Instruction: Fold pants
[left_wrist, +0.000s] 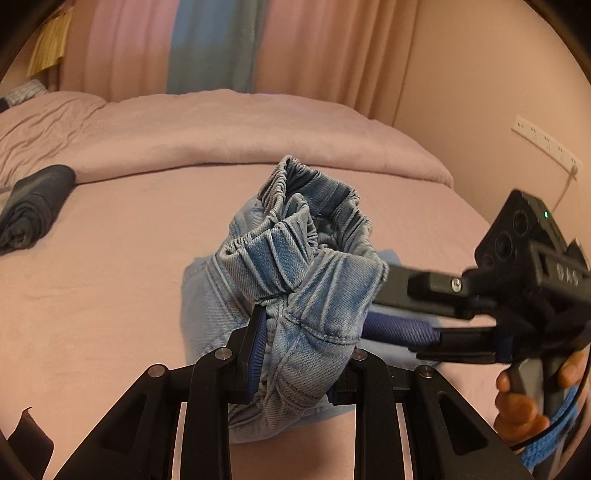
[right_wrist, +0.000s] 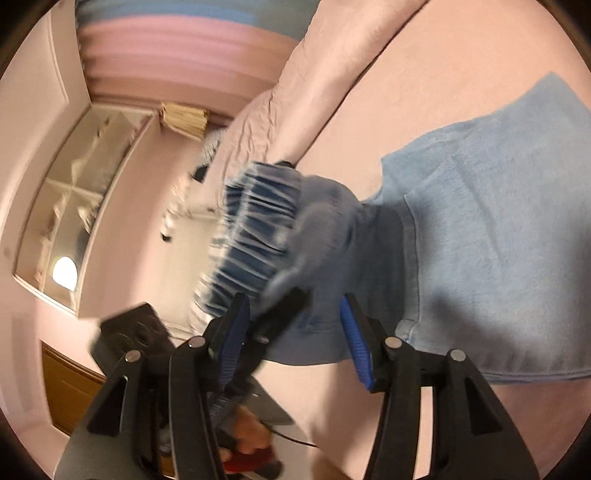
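Note:
Light blue denim pants (left_wrist: 303, 266) lie on the pink bed sheet (left_wrist: 110, 295), their elastic waistband bunched up and lifted. My left gripper (left_wrist: 295, 354) is shut on the waistband fabric. My right gripper (left_wrist: 373, 314) comes in from the right, its blue-padded fingers at the waistband's right side, tips hidden by the cloth. In the right wrist view the right gripper (right_wrist: 291, 325) has its jaws apart, with the waistband (right_wrist: 255, 236) and the left gripper's finger (right_wrist: 280, 314) between them. The pants' flat body (right_wrist: 480, 240) spreads to the right.
A rolled dark garment (left_wrist: 33, 210) lies at the bed's left. A folded pink duvet (left_wrist: 221, 133) runs across the back. Curtains (left_wrist: 214, 44) hang behind. A wall socket strip (left_wrist: 543, 142) is on the right wall. A window (right_wrist: 74, 206) and wooden furniture (right_wrist: 70, 391) show beyond the bed.

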